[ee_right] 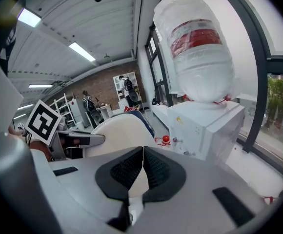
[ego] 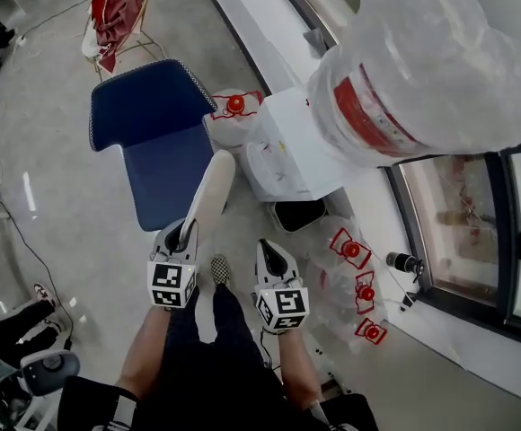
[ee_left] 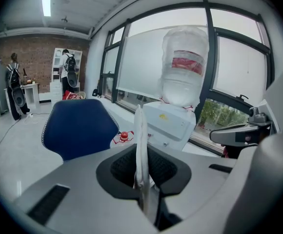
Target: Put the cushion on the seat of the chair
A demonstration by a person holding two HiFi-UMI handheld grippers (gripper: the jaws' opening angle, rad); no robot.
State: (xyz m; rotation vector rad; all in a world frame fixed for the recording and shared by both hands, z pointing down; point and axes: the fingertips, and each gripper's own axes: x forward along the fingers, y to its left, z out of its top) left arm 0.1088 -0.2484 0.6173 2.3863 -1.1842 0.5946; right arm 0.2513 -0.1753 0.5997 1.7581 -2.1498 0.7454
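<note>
The white cushion (ego: 209, 196) hangs edge-up over the floor, just right of the blue chair (ego: 148, 119) and beside its seat (ego: 166, 178). My left gripper (ego: 186, 230) is shut on the cushion's near edge. In the left gripper view the cushion (ee_left: 140, 135) stands as a thin slab pinched between the pads, with the left gripper (ee_left: 141, 177) around it and the chair (ee_left: 78, 126) beyond at left. My right gripper (ego: 274, 257) is to the right of the cushion and apart from it. It (ee_right: 142, 165) is shut with nothing between its pads; the cushion (ee_right: 114, 133) shows to its left.
A white water dispenser (ego: 287, 151) with a large wrapped bottle (ego: 422, 70) stands right of the chair. A black bin (ego: 298, 214) and several wrapped bottles with red caps (ego: 350, 251) lie on the floor. Windows (ego: 476, 232) run along the right. A red cloth on a wire frame (ego: 117, 12) stands behind.
</note>
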